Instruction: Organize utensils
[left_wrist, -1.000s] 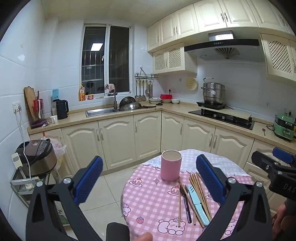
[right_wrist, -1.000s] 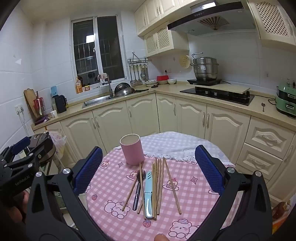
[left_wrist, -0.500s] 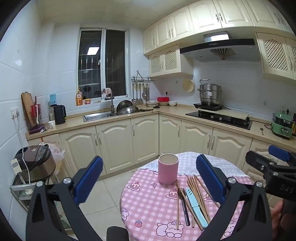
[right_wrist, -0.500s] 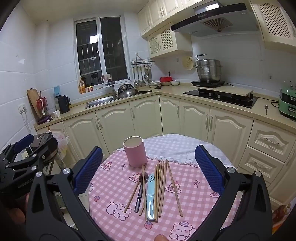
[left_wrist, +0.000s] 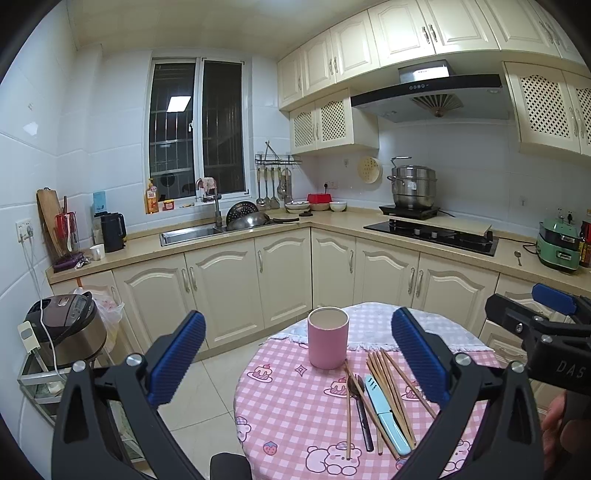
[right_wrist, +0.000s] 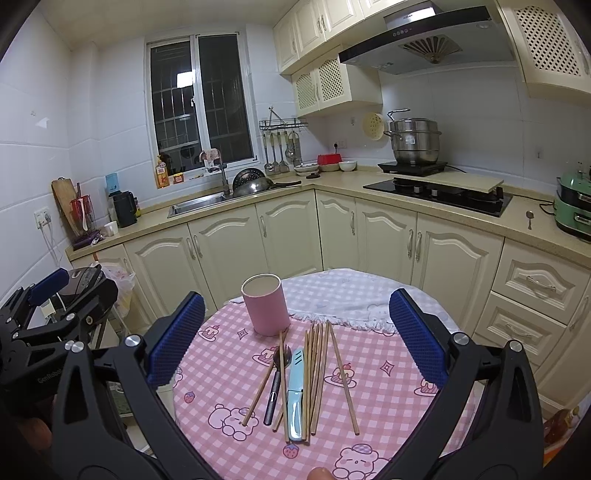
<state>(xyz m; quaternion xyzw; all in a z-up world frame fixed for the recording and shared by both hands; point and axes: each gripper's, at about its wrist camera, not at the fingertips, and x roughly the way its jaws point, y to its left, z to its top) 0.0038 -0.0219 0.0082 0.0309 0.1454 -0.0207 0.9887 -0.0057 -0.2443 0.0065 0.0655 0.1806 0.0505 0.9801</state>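
Both grippers up and off the table, nothing held. Left gripper (left_wrist: 295, 354) has its jaws spread wide, same for right gripper (right_wrist: 295, 332); neither touches anything. Utensils all lie flat on the round table (right_wrist: 229, 373), pink check cloth: a bundle of wooden chopsticks (right_wrist: 317, 369) fanned roughly near-to-far, a light blue knife (right_wrist: 295, 391) in the middle of them, a dark spoon (right_wrist: 277, 376) just left of it, with one loose chopstick crossing at an angle. Pink cup (right_wrist: 265, 304) stands upright at the far end, just beyond the stick tips, empty as far as I can see into it. Nothing sorted yet, so I'd call this pre-grasp. Risks from here: the sticks lie touching and overlapping, so a pinch on one likely drags or rolls its neighbours, maybe off the near edge. Thin, flat items on soft cloth mean the pads may bunch the cloth rather than get under the piece. The knife and spoon are wedged among the sticks; pulling either first scatters the pile. The cup looks light and tall: inserting long sticks at an angle or nudging the rim could tip it. A white cloth (right_wrist: 340, 295) lies rumpled right beside the cup's base; can't tell whether the cup sits partly on it, and if so it is less stable.
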